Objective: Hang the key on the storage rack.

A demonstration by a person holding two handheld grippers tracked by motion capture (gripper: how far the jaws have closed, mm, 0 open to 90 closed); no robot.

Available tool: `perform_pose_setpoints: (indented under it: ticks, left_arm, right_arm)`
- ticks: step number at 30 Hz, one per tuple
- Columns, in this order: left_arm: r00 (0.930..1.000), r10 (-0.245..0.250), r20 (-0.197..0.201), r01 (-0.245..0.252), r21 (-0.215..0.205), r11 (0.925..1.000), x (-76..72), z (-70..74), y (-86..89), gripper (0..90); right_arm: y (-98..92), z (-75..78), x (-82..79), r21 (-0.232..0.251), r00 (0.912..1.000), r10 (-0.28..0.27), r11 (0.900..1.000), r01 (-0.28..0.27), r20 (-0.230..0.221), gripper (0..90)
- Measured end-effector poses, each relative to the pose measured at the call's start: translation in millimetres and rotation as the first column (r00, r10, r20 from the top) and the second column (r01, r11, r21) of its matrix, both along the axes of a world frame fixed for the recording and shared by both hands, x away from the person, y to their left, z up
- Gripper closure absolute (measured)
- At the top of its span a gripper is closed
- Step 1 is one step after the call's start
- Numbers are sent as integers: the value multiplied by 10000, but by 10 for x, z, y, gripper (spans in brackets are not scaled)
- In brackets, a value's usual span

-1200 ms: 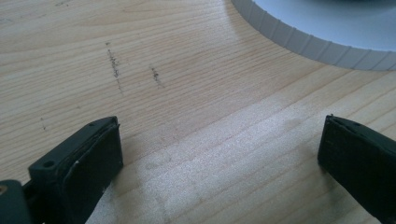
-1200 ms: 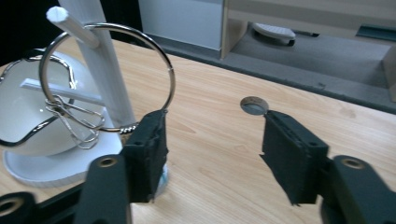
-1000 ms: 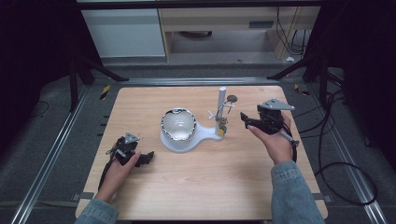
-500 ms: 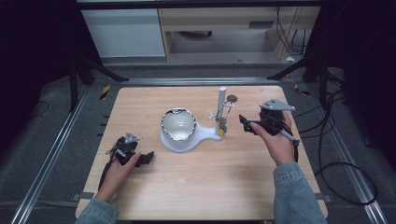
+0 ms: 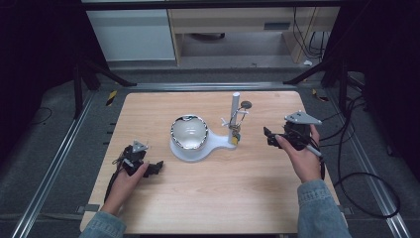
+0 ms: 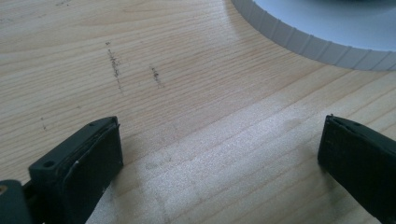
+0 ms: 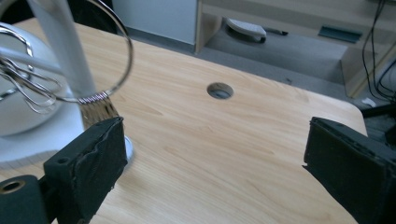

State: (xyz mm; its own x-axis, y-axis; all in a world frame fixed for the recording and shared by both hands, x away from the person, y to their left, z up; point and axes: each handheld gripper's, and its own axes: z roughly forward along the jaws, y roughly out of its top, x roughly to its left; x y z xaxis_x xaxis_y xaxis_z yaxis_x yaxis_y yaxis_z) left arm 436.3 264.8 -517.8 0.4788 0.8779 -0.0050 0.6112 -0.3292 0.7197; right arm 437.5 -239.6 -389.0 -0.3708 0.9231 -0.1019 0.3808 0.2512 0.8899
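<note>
Two grippers sit over the wooden table (image 5: 208,198), both with jaws spread and empty. Ahead of the left gripper (image 5: 157,166) stands the white stand (image 5: 190,151) carrying a shiny bowl (image 5: 188,131). Just beyond the right gripper (image 5: 268,137) rises the white post (image 5: 235,111), where a wire ring (image 7: 119,51) and smaller hooks (image 7: 28,91) hang.
</note>
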Motion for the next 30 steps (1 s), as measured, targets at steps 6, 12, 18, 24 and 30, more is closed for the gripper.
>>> perform_pose_setpoints:
  ticks: [6, 12, 18, 24, 30]
  left_arm:
    - [10000, -5, -1, 5, 5, 10000, 0, 0, 1, 0]
    - [10000, 14, 3, -14, 1, 10000, -2, 0, -1, 0]
    - [10000, 14, 6, -14, 1, 10000, -2, 0, -1, 0]
    - [10000, 8, 6, -8, 4, 10000, -2, 0, -1, 0]
    - [10000, 7, 6, -7, 3, 10000, -2, 0, -1, 0]
  right_arm:
    - [-162, -160, 8, -54, 9966, -626, 9980, 624, -531, 70]
    - [-282, -341, 14, -6, 9904, -925, 9957, 929, -1024, 72]
    - [-359, -525, 21, -82, 9811, -1046, 9945, 1047, -1629, 79]
    - [-425, -731, 67, -289, 9662, -1091, 9940, 1053, -2337, 85]
    - [-521, -866, 150, -289, 9538, -1516, 9884, 1493, -2595, 85]
